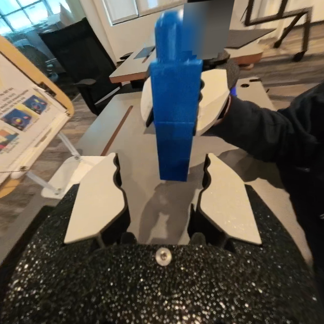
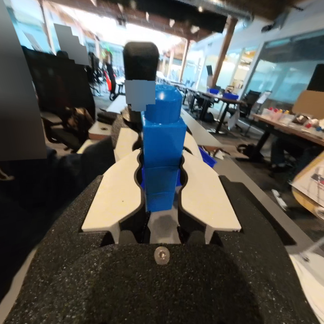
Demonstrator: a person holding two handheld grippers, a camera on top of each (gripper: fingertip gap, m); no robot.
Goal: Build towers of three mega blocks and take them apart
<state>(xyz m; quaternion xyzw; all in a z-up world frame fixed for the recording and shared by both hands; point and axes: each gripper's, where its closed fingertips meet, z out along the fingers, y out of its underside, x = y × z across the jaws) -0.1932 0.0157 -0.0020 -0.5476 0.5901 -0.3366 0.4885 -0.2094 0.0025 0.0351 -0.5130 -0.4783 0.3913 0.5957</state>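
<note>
A tower of three blue mega blocks [image 1: 175, 98] stands upright at the grey table [image 1: 136, 140], with one round stud on top. My left gripper [image 1: 163, 157] is open; its white fingers flank the bottom block with a gap on each side. My right gripper [image 2: 161, 157] is shut on the tower [image 2: 163, 140] at the middle block. It also shows in the left wrist view [image 1: 177, 105], behind the tower. The left gripper's fingers [image 2: 122, 140] show behind the tower in the right wrist view. I cannot tell whether the base touches the table.
A person's dark sleeve [image 1: 263, 126] reaches in from the right. A poster on a white stand [image 1: 26, 114] is off the table's left edge. Another table [image 1: 129, 73] lies beyond. A blue bin [image 2: 207, 157] sits behind the tower, with office tables [image 2: 289, 126] and chairs farther off.
</note>
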